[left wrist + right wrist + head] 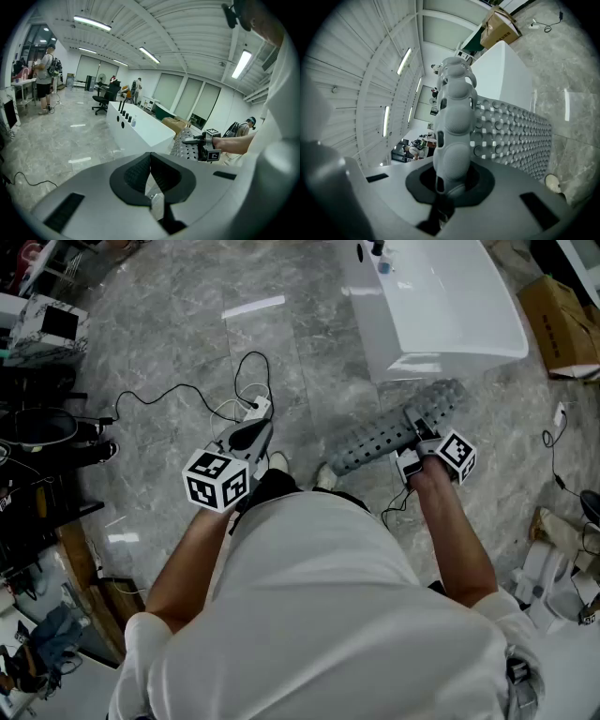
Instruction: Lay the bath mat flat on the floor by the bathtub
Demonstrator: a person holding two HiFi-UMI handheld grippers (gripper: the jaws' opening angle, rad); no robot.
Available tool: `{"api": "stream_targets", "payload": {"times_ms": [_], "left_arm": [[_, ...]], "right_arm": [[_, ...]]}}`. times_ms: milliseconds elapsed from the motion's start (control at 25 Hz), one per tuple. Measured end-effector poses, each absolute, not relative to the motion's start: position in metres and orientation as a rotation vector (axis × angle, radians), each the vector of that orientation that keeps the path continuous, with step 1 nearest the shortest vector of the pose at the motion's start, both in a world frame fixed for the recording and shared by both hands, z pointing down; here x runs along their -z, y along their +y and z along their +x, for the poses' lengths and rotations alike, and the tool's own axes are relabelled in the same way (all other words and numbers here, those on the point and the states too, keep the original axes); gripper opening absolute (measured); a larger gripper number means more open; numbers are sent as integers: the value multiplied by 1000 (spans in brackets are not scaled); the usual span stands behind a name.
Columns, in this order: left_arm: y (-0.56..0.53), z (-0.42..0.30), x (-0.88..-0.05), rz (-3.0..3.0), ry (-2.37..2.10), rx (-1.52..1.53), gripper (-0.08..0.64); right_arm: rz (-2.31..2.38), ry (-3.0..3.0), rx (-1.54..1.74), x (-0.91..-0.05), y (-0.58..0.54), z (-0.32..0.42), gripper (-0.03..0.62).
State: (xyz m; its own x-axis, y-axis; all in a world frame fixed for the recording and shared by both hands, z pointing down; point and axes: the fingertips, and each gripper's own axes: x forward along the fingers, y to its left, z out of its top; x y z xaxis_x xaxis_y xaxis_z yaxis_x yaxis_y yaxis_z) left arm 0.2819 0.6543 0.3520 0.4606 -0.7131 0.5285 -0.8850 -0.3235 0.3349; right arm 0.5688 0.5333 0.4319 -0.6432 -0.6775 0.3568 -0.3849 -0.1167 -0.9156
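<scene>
A grey bath mat (389, 435) with rows of round holes hangs off the floor in front of the white bathtub (441, 306). My right gripper (415, 434) is shut on the mat's right-hand part. In the right gripper view the mat's bumpy edge (452, 126) rises straight out of the right gripper (451, 185), and the holed sheet (511, 136) spreads to the right. My left gripper (251, 432) is held apart to the left, over bare floor, shut on nothing. From the left gripper (150, 176) I see the tub (140, 126), the mat (186, 145) and the right gripper (194, 141).
A white power strip (259, 409) with a black cable lies on the marble floor just beyond the left gripper. A cardboard box (560, 324) stands right of the tub. Dark furniture and clutter (37, 427) line the left side. White equipment (553, 577) sits at lower right.
</scene>
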Motion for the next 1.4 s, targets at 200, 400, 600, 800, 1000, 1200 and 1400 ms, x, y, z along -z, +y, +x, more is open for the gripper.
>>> {"api": "stream_targets", "payload": {"times_ms": [200,400,600,800,1000,1200,1400], "left_arm": [[655,275,-352,2120,-1337,-369,18],[645,257,-357,2079,-1350,-318,18],[615,238,-370,2120,-1304,-331,18],[543,212,-370,2191,-1234,-283,18],[466,170,-351,2251,-1190,-244,18],[424,112,-347,2259,-1196,-249,18],[397,68,-352,2213,-1241,-251,18]], "right_arm": [[-1180,1892,1843,-435,532,562,28],[-1176,1870,1861,-443,520,541,28],[-1187,1888,1842,-444,486,504,28],[-1241,1905,1832,-433,438,468,29],[-1278,1929,1812,-419,372,417,29],[-1255,1984,1781,-405,304,355,29],[-1188,2019,1760,-387,240,302,29]]}}
